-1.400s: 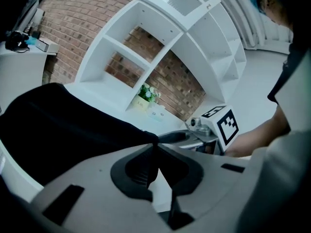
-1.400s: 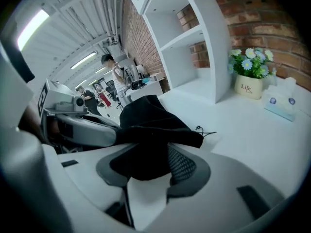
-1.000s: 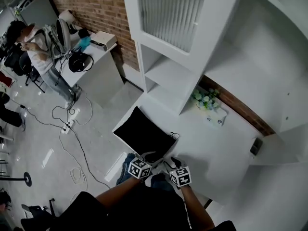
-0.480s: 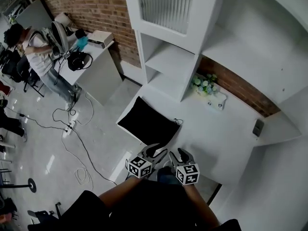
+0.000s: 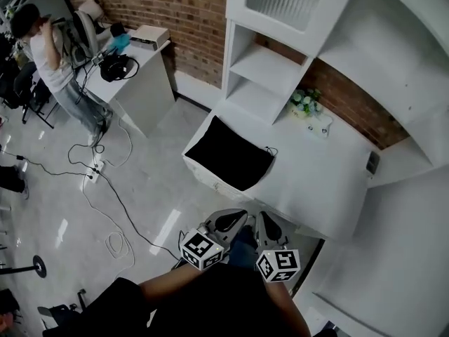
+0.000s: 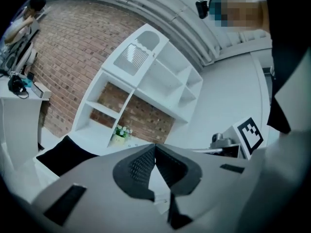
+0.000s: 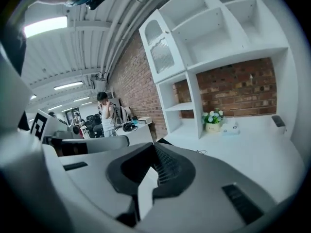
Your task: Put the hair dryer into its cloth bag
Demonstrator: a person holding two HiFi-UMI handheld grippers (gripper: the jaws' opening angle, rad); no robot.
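Observation:
The black cloth bag (image 5: 229, 161) lies flat on the left end of the white table (image 5: 319, 184), with a thin cord (image 5: 269, 150) at its far right corner. No hair dryer shows in any view. My left gripper (image 5: 237, 217) and right gripper (image 5: 264, 220) hang side by side off the table's front edge, apart from the bag. Both have just closed and are shut with nothing between the jaws. In the left gripper view the shut left gripper (image 6: 155, 146) points level at the shelves, the bag (image 6: 63, 155) at its lower left. The right gripper (image 7: 154, 147) also shows shut and empty.
A white shelf unit (image 5: 270, 65) stands on the table against the brick wall, with a flower pot (image 5: 306, 100) and a small white box (image 5: 322, 125) beside it. At the left, a person (image 5: 49, 51) stands by a side desk (image 5: 137, 69). Cables (image 5: 105, 188) trail over the floor.
Both grippers have drawn back from the bag's near edge towards me and risen, and their jaws have gone from open to shut. The bag stays on the table.

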